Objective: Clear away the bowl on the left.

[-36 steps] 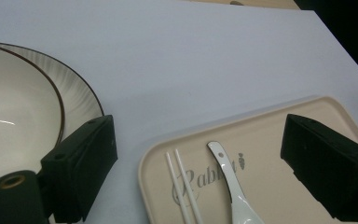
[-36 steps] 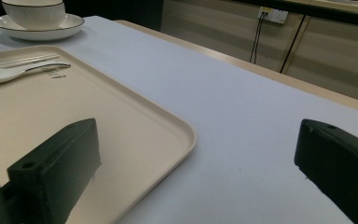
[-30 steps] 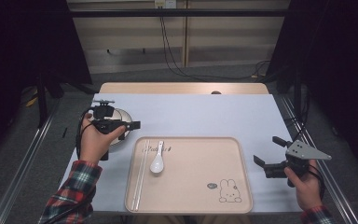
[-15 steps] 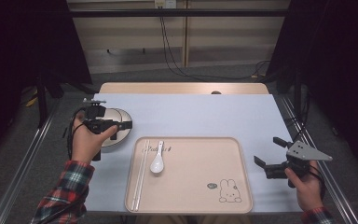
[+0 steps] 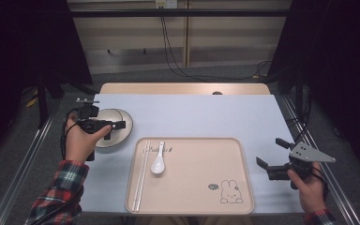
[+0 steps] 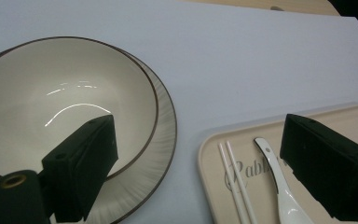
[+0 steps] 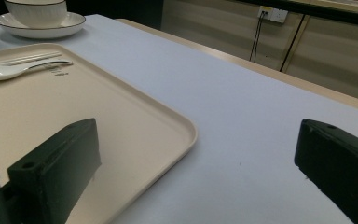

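A cream bowl [image 5: 113, 115] sits on a ribbed plate [image 5: 118, 139] at the table's left. My left gripper [image 5: 117, 127] hovers over the bowl, jaws wide open and empty. In the left gripper view one jaw hangs above the bowl [image 6: 65, 102] and the other above the tray [image 6: 261, 135]. The beige tray [image 5: 192, 192] holds white chopsticks [image 5: 140, 173] and a white spoon [image 5: 158, 162] on its left side. My right gripper [image 5: 271, 153] stands open and empty just right of the tray; in its own view its near jaw stands over the tray's edge [image 7: 182, 126].
A pale blue mat [image 5: 206, 115] covers the table, with a wooden strip [image 5: 183, 88] along the far edge. Metal rails [image 5: 33, 154] run down both sides. Cables [image 5: 168, 42] hang behind the table. A rabbit print [image 5: 229, 191] marks the tray's near right corner.
My left gripper has drawn back a little to the left over the bowl. The right gripper, tray, spoon and chopsticks have stayed put.
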### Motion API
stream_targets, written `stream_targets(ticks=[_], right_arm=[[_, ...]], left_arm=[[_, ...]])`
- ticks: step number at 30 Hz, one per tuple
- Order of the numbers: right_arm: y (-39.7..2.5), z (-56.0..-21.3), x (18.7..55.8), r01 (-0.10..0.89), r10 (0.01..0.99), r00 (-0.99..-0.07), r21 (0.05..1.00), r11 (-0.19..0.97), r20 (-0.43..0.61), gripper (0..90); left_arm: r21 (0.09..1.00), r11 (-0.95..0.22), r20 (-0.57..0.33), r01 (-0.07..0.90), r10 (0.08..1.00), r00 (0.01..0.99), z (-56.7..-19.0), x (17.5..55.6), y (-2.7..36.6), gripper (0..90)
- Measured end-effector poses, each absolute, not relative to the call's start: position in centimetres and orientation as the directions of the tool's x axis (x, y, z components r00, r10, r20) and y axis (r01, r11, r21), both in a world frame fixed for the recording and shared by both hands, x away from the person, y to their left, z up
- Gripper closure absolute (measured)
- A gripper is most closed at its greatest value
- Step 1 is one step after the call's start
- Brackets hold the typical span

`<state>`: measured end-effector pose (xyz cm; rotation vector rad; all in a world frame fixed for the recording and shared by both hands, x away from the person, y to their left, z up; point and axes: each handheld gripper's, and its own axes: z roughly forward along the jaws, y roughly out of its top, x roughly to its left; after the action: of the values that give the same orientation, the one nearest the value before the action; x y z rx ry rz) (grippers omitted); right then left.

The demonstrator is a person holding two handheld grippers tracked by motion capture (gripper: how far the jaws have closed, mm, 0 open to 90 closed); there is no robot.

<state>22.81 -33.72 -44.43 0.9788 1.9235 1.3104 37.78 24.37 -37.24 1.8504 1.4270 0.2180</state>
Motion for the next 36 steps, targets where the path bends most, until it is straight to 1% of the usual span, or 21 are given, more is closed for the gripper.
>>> stream_targets(ticks=[3,4,5,7,8,12,22,24,25,31,36], right_arm=[[-33.7,-44.4,22.8,0.235,0.837,-0.542,0.943,0.235,-0.073,0.0],[-33.6,-44.4,22.8,0.234,0.837,-0.543,0.944,0.234,-0.073,0.0],[-33.6,-44.4,22.9,0.231,0.836,-0.544,0.944,0.235,-0.075,0.0],[-33.6,-44.4,23.0,0.227,0.835,-0.545,0.944,0.237,-0.078,0.0],[-33.5,-44.4,22.9,0.232,0.836,-0.543,0.943,0.238,-0.077,0.0],[-33.4,-44.4,23.0,0.222,0.833,-0.546,0.944,0.242,-0.086,0.0],[-33.3,-44.4,23.1,0.224,0.828,-0.555,0.943,0.245,-0.083,0.0],[-33.2,-44.4,23.1,0.224,0.832,-0.548,0.944,0.243,-0.084,0.0],[-33.2,-44.4,23.2,0.223,0.827,-0.556,0.943,0.246,-0.084,0.0],[-33.0,-44.4,23.3,0.224,0.825,-0.559,0.943,0.247,-0.083,0.0],[-33.0,-44.4,23.2,0.221,0.824,-0.56,0.943,0.249,-0.086,0.0]], left_arm=[[0.66,-0.052,-0.312,0.749,0.888,0.337,-37.4,37.7,24.6,10.9],[0.654,-0.071,-0.304,0.753,0.887,0.348,-37.4,37.6,24.9,10.9],[0.657,-0.051,-0.313,0.752,0.889,0.334,-37.4,37.6,24.9,10.9],[0.653,-0.063,-0.304,0.755,0.891,0.338,-37.4,37.5,25.3,10.9],[0.658,-0.037,-0.313,0.752,0.895,0.318,-37.5,37.4,25.4,10.9],[0.656,-0.047,-0.294,0.753,0.903,0.313,-37.6,37.4,26.1,11.0],[0.652,-0.039,-0.284,0.757,0.913,0.291,-38.1,37.3,27.0,11.2],[0.655,-0.018,-0.285,0.756,0.92,0.269,-38.3,37.3,27.0,11.3],[0.649,-0.034,-0.279,0.76,0.919,0.279,-38.3,37.3,27.3,11.4],[0.65,-0.001,-0.281,0.76,0.929,0.241,-39.0,37.4,27.7,12.4],[0.646,-0.004,-0.267,0.763,0.936,0.231,-39.5,37.5,28.1,12.9]])
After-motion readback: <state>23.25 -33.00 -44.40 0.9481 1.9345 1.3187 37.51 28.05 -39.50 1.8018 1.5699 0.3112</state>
